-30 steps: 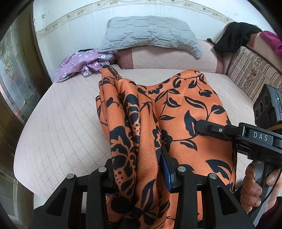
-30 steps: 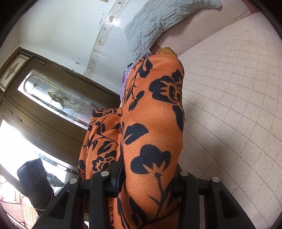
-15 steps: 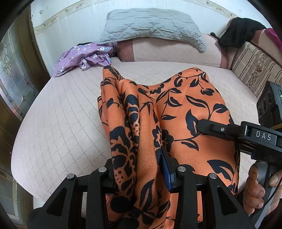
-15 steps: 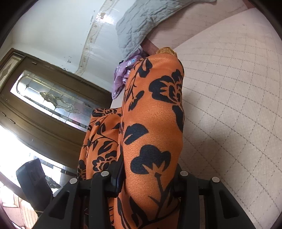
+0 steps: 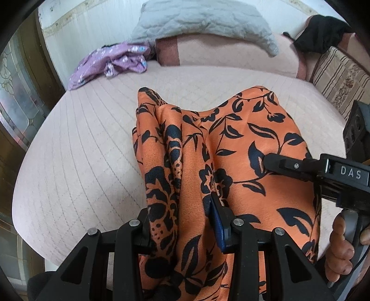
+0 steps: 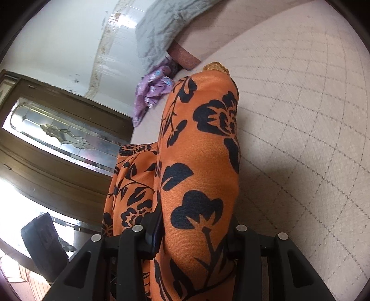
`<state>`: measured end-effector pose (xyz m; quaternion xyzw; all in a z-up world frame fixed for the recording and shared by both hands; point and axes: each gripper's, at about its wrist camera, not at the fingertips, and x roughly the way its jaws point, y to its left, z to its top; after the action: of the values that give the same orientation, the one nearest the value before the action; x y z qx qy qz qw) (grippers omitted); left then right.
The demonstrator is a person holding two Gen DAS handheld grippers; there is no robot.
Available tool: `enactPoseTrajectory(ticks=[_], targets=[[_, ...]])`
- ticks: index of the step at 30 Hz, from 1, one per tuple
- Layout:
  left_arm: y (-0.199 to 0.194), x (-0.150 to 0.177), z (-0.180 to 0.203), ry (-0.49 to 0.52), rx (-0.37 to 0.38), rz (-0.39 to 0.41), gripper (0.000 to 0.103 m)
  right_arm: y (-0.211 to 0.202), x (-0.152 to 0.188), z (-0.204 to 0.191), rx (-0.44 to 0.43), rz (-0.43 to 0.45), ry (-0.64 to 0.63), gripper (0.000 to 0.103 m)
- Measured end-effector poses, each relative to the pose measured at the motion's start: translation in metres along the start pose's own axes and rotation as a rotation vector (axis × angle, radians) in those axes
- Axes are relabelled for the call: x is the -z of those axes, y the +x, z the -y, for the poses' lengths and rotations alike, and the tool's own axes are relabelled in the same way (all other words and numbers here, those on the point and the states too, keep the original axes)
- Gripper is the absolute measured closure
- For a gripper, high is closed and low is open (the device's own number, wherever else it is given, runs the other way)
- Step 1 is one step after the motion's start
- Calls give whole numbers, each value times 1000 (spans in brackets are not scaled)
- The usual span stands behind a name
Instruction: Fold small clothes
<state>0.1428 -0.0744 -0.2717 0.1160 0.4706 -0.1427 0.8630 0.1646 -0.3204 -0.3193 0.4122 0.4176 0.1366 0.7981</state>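
Between the fingers of the left gripper [image 5: 182, 222]: bunched orange cloth [image 5: 231, 148] with a black leaf print, clamped; the fingers are closed on its folds, one blue pad [image 5: 218, 228] showing against the fabric.
Beyond those fingers: the cloth runs forward in ridges, its far edge above the quilted bed [image 5: 76, 162].
To the right of the left fingers: the right gripper [image 5: 266, 162], level, reaching in from the side, its tip on the cloth's right part; a hand [image 5: 342, 245] wraps its grip below.
Between the fingers of the right gripper [image 6: 194, 233]: a thick fold of the same cloth [image 6: 201, 162], pinched tight, rising ahead of the fingers; bed [image 6: 300, 139] to the right.
Far ahead of the left fingers: purple garment [image 5: 111, 62], crumpled at the bed's far left; grey pillow [image 5: 203, 20] on a pink bolster [image 5: 231, 53]; black garment [image 5: 321, 32] far right.
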Motion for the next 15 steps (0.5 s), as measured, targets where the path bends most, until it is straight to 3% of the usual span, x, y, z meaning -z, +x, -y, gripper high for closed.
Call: enactPoseTrajectory(ticks=[3,5,15], targets=[[17,4,-3,0,-61,-24,58,10,0,6,74,-2,17,52],[23,5,-8,-10,-63,-37,55,15,0,11,104,-3,40,45],[-6,7,-9,27,-143,4,49,-8,-1,7,132,55,45,37]])
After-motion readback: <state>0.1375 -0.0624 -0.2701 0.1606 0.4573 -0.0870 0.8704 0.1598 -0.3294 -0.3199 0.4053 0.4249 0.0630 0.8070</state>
